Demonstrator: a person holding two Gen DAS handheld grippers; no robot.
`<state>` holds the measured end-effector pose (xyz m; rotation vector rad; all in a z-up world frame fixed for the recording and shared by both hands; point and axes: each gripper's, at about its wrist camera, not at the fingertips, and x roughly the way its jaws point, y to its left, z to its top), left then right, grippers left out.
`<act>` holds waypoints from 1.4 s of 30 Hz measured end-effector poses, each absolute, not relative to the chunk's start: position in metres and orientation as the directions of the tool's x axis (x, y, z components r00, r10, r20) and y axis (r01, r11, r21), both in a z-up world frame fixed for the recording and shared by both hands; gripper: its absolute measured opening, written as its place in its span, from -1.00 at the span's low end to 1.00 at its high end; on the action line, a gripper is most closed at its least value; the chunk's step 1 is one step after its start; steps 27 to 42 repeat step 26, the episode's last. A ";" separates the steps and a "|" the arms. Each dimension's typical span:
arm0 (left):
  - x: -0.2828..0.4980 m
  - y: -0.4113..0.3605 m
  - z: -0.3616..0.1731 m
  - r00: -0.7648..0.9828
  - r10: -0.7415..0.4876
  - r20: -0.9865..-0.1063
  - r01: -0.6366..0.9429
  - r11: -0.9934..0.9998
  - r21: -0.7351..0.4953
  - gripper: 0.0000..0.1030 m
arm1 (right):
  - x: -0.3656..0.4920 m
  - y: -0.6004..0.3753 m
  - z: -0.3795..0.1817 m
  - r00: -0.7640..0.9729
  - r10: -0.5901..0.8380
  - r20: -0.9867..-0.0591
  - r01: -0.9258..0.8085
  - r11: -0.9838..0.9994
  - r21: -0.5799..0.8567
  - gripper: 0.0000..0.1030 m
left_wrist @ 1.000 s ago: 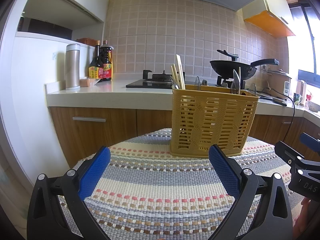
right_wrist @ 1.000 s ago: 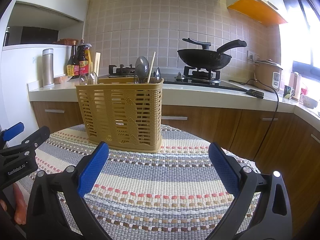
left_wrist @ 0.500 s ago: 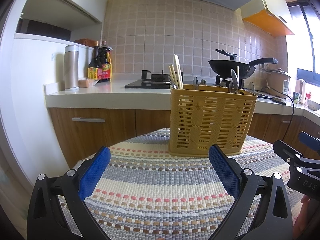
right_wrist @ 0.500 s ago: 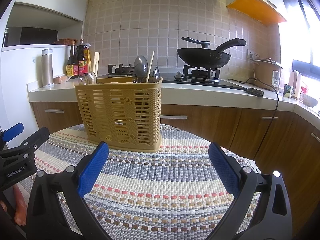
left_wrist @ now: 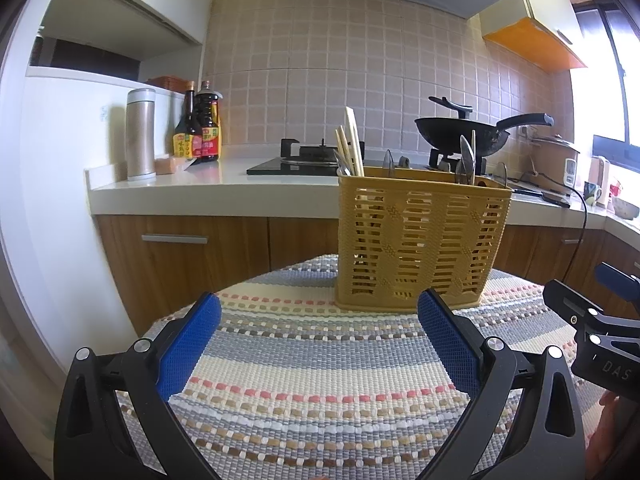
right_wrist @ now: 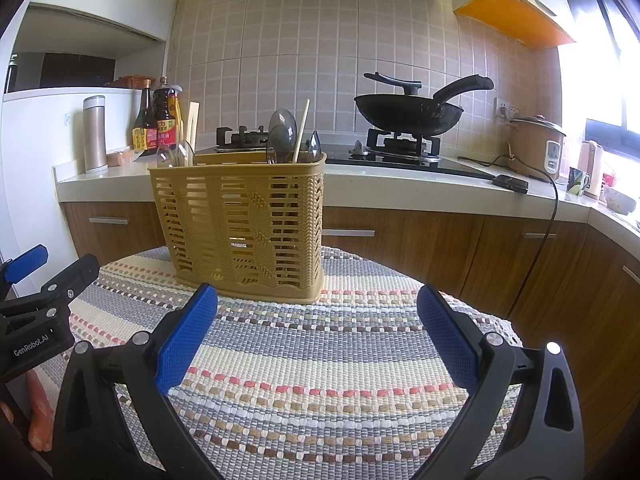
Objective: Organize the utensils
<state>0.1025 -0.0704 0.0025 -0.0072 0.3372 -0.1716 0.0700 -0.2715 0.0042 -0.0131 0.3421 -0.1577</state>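
Note:
A tan slotted utensil basket stands upright on the striped woven mat; it also shows in the right wrist view. Wooden chopsticks and clear plastic spoons stick up out of it. My left gripper is open and empty, a little short of the basket. My right gripper is open and empty, just in front of the basket. Each gripper shows at the edge of the other's view.
A kitchen counter runs behind the table with a steel flask, sauce bottles, a gas hob and a black wok. A rice cooker and its cable sit at the right. Wooden cabinets stand below.
Both views sit slightly lower, so the basket appears a little higher in frame. Both grippers stay open and empty.

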 end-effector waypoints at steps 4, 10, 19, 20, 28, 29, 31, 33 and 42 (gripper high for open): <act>0.103 -0.069 0.002 0.928 -0.167 -0.333 0.162 0.986 -0.043 0.85 | 0.070 -0.272 0.004 0.929 -0.158 -0.334 0.154 0.987 -0.040 0.85; 0.100 -0.071 0.003 0.934 -0.158 -0.321 0.157 0.987 -0.028 0.85 | 0.071 -0.273 0.003 0.927 -0.161 -0.338 0.158 0.987 -0.038 0.85; 0.094 -0.072 0.005 0.941 -0.169 -0.295 0.171 0.985 -0.020 0.86 | 0.072 -0.273 0.003 0.924 -0.163 -0.345 0.161 0.986 -0.035 0.85; 0.094 -0.073 0.005 0.941 -0.167 -0.295 0.169 0.985 -0.018 0.86 | 0.072 -0.274 0.003 0.924 -0.162 -0.345 0.161 0.986 -0.034 0.85; 0.100 -0.069 0.004 0.933 -0.162 -0.322 0.158 0.987 -0.037 0.86 | 0.073 -0.274 0.003 0.924 -0.161 -0.347 0.160 0.987 -0.031 0.85; 0.100 -0.069 0.004 0.933 -0.162 -0.322 0.158 0.987 -0.037 0.86 | 0.073 -0.274 0.003 0.924 -0.161 -0.347 0.160 0.987 -0.031 0.85; 0.100 -0.069 0.004 0.933 -0.162 -0.322 0.158 0.987 -0.037 0.86 | 0.073 -0.274 0.003 0.924 -0.161 -0.347 0.160 0.987 -0.031 0.85; 0.100 -0.069 0.004 0.933 -0.162 -0.322 0.158 0.987 -0.037 0.86 | 0.073 -0.274 0.003 0.924 -0.161 -0.347 0.160 0.987 -0.031 0.85; 0.100 -0.069 0.004 0.933 -0.162 -0.322 0.158 0.987 -0.037 0.86 | 0.073 -0.274 0.003 0.924 -0.161 -0.347 0.160 0.987 -0.031 0.85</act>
